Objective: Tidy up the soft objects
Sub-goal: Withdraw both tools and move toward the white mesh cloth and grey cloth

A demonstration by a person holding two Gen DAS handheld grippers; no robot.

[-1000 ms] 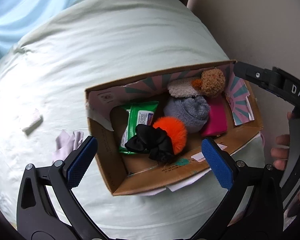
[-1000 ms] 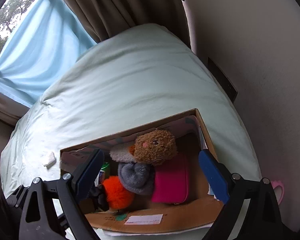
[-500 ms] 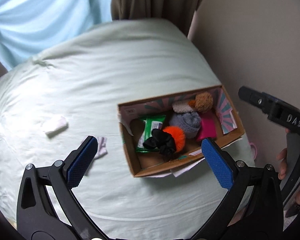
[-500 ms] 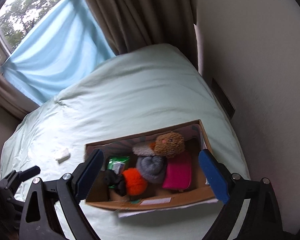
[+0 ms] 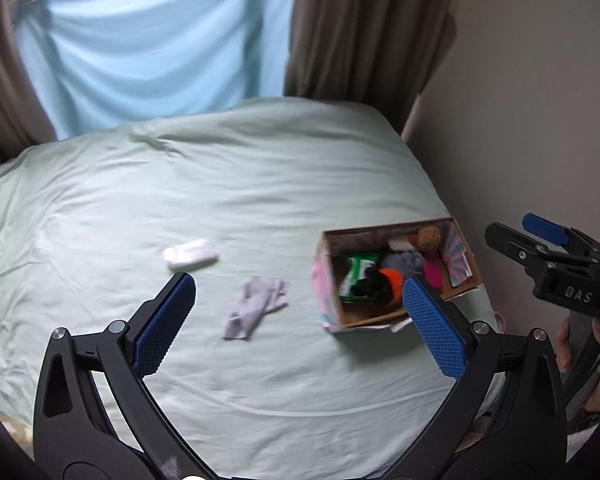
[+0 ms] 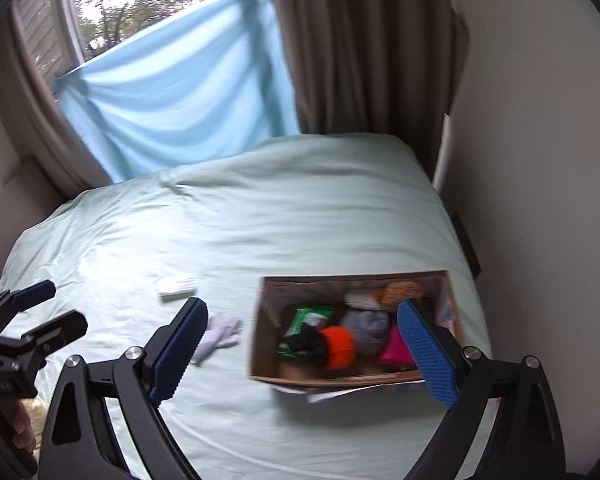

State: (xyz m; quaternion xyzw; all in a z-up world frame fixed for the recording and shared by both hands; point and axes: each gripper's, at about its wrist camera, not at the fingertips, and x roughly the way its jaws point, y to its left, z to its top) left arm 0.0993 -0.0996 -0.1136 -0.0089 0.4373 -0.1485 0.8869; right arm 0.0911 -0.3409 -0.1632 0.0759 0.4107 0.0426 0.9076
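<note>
Both grippers have pulled back and up from the cardboard box (image 5: 396, 312), so more of the pale green bed (image 5: 260, 184) shows than a second ago. Left gripper (image 5: 300, 320) and right gripper (image 6: 300, 352) each have their fingers spread wide, holding nothing. One box sits near the wall, packed with soft items: orange pompom (image 6: 339, 346), grey bundle (image 6: 366, 326), brown plush (image 6: 400, 290). Two pieces lie loose on the bed: a white sock (image 5: 191, 254) and a pale grey cloth (image 5: 256, 304).

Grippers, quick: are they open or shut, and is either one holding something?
Left gripper: open, fingers wide apart, holding nothing.
Right gripper: open, fingers wide apart, holding nothing.
</note>
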